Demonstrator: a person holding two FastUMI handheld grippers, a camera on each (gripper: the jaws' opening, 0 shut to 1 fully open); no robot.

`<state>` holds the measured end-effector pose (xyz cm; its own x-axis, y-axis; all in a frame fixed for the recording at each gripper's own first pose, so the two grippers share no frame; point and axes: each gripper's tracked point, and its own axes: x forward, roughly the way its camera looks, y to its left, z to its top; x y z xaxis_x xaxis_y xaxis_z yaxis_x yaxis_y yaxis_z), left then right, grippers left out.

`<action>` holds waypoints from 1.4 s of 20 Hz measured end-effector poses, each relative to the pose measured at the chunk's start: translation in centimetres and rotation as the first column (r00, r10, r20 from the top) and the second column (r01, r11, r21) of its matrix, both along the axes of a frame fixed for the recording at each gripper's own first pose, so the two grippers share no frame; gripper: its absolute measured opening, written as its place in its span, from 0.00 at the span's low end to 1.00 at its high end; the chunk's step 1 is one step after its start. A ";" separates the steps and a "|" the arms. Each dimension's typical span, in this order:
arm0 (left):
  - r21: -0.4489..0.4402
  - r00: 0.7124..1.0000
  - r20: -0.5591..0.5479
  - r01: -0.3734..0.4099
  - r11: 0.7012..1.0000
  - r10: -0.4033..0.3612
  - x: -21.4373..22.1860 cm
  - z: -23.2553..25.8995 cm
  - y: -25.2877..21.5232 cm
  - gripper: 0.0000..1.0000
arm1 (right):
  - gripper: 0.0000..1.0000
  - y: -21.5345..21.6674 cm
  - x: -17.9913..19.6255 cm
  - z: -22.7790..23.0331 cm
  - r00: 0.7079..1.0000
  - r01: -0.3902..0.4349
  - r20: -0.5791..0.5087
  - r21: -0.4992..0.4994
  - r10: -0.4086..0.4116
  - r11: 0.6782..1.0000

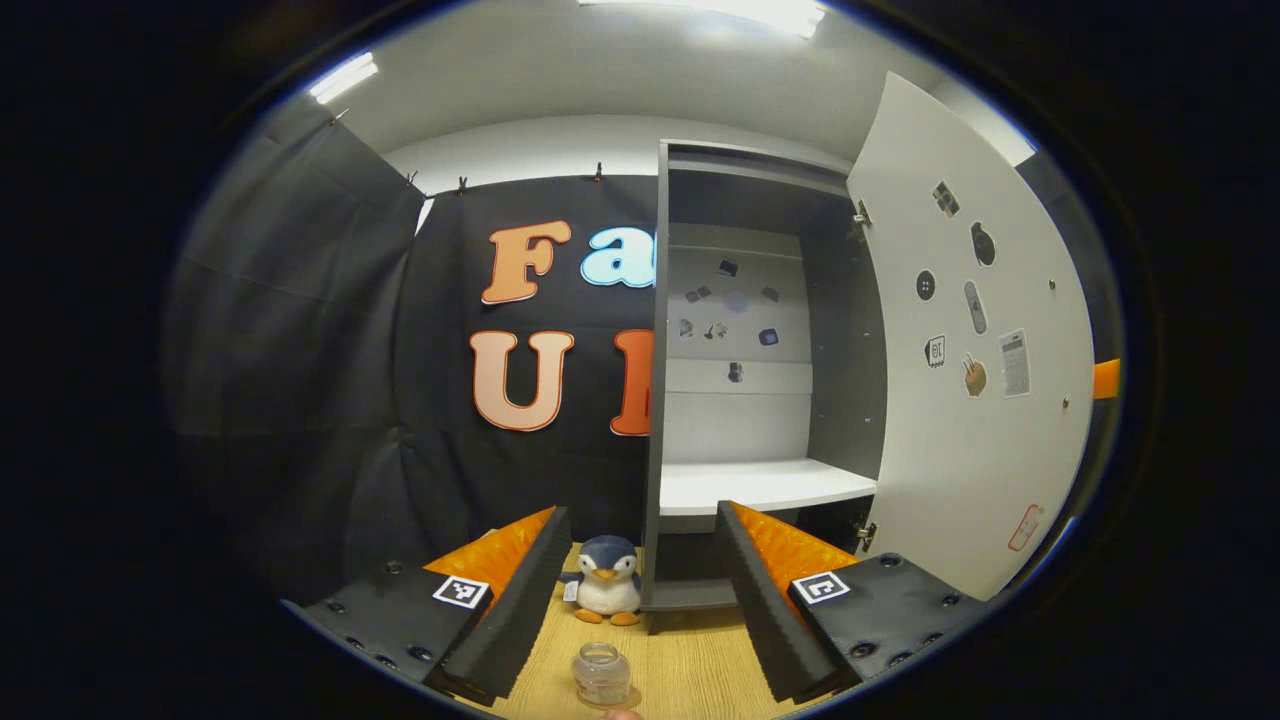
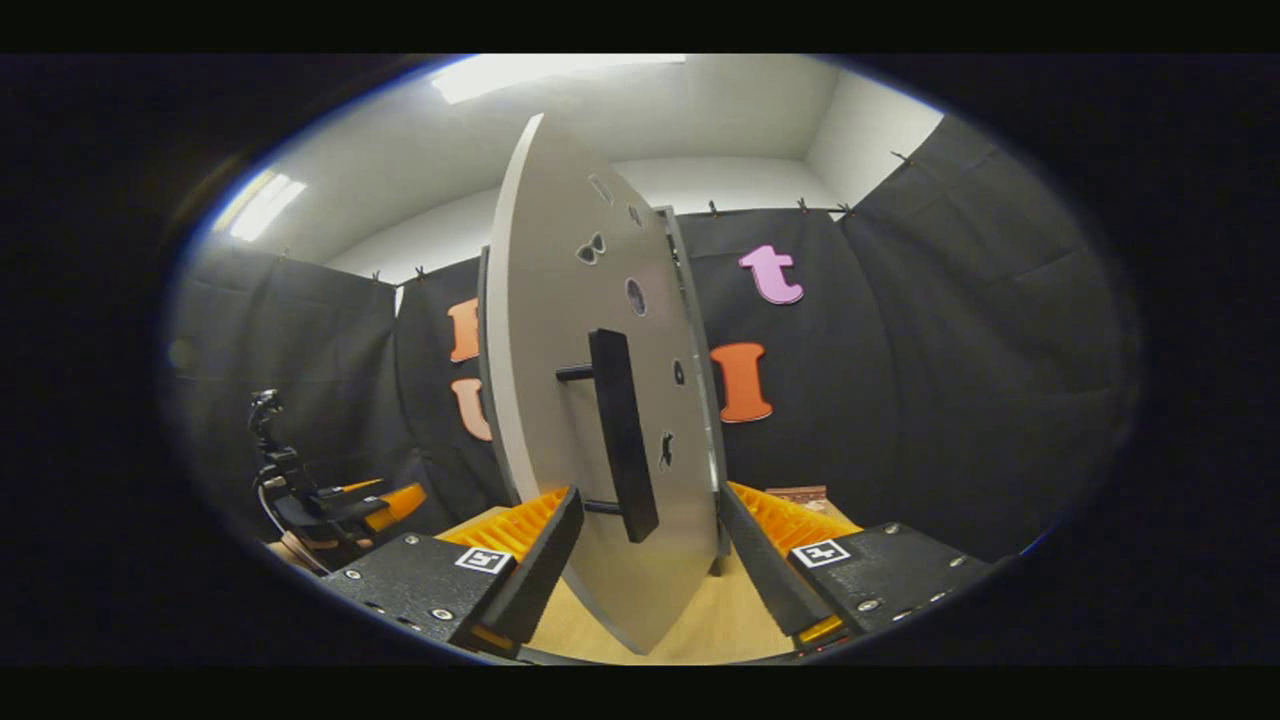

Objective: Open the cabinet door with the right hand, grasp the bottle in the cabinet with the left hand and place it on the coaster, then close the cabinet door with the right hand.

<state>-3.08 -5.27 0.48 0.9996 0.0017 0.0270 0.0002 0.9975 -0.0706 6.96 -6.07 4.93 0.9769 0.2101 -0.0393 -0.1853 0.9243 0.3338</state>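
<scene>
The grey cabinet (image 1: 745, 300) stands with its door (image 1: 975, 380) swung wide to the right, and its white shelf (image 1: 760, 485) is bare. A small clear glass bottle (image 1: 602, 675) stands upright on the wooden table (image 1: 700, 670), low between my left gripper's fingers and nearer than their tips. My left gripper (image 1: 640, 512) is open and holds nothing. In the right gripper view the door (image 2: 560, 330) is seen edge-on, and its black bar handle (image 2: 622, 435) lies between the spread fingers of my right gripper (image 2: 648, 495), which is open and does not press on it.
A plush penguin (image 1: 608, 580) sits on the table just left of the cabinet's foot. The left gripper and the hand holding it (image 2: 330, 500) show at the far left of the right gripper view. Black cloth walls close in the booth.
</scene>
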 end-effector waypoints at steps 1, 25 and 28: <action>0.001 1.000 0.003 -0.001 1.000 0.001 0.3 0.0 0.4 0.94 | 0.86 0.8 0.5 0.1 1.000 -0.008 0.001 0.015 0.008 1.000; -0.023 0.999 -0.005 -0.033 0.999 0.033 9.4 -3.3 14.5 0.94 | 0.38 26.5 16.4 0.7 0.989 -0.149 0.003 -0.061 0.150 0.987; -0.024 1.000 -0.008 -0.024 0.999 0.023 10.5 -3.5 15.8 0.94 | 0.38 27.5 18.0 -0.2 0.994 -0.109 -0.007 -0.096 0.109 0.989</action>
<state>7.38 10.48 -3.03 0.9995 0.0258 0.0194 -0.0238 0.9952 -0.0945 24.96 21.41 4.72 0.9482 0.3107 -0.0657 -0.2865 0.9262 0.2449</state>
